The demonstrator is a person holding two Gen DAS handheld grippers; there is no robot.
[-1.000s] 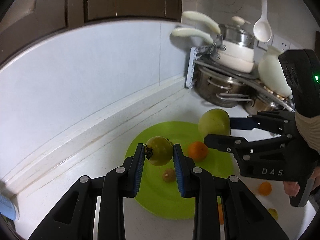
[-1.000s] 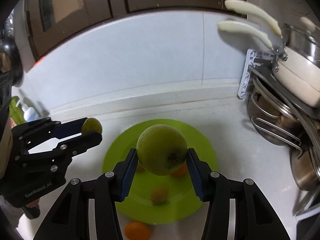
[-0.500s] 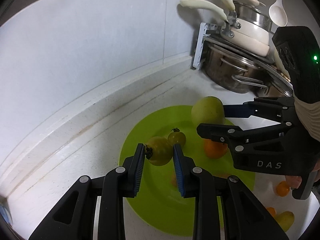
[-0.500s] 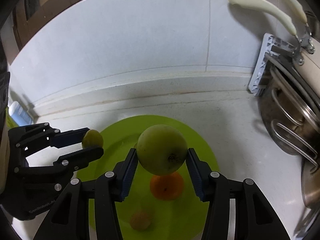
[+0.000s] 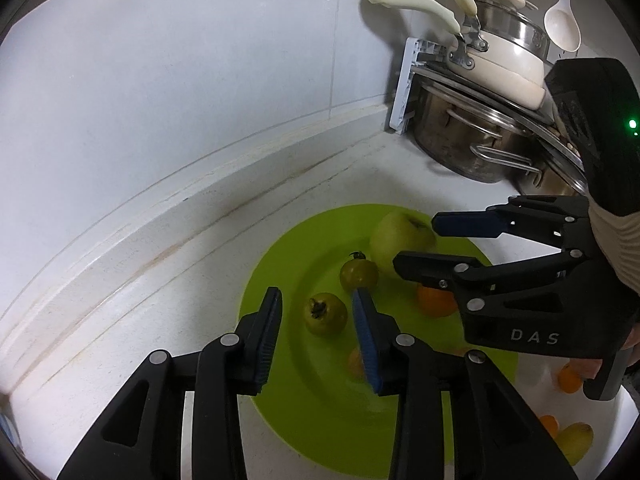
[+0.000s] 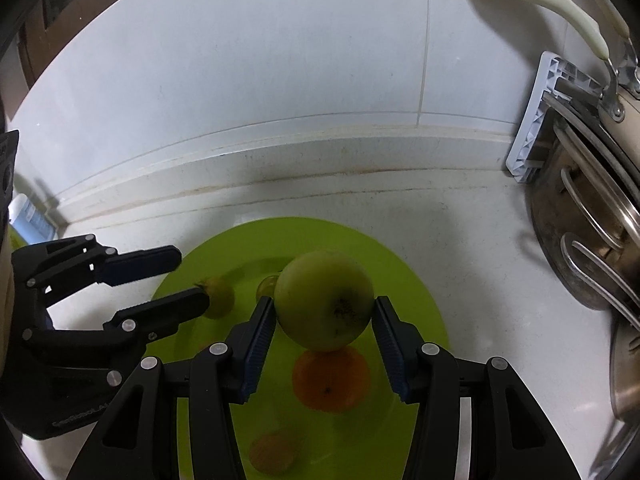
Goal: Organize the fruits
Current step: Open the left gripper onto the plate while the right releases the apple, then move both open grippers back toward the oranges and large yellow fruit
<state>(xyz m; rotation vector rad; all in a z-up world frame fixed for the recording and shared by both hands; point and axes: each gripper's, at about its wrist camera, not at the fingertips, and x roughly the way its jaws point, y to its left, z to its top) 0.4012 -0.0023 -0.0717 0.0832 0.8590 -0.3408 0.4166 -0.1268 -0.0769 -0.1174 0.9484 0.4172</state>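
Observation:
A lime-green plate [image 5: 320, 420] lies on the white counter. My left gripper [image 5: 318, 296] hangs just over it, its jaws opening. Between them a small green fruit [image 5: 325, 314] rests on the plate, with a gap at the left pad [image 5: 268, 336]. My right gripper [image 6: 323, 304] is shut on a large green apple [image 6: 325, 300] above the plate [image 6: 416, 304]. From the left wrist that gripper [image 5: 416, 246] and its apple [image 5: 400, 236] are at the right. A second small green fruit [image 5: 358, 274], an orange [image 6: 330, 378] and a small brownish fruit [image 6: 274, 452] lie on the plate.
Steel pots and a cream pan on a rack [image 5: 472, 148] stand at the right, close to the plate. Loose orange [image 5: 570, 376] and yellow [image 5: 576, 440] fruits lie on the counter at the lower right. A tiled wall with a raised ledge runs behind.
Both grippers came down towards the plate. The left jaws have parted and the small green fruit now sits on the plate. The right gripper still holds the apple.

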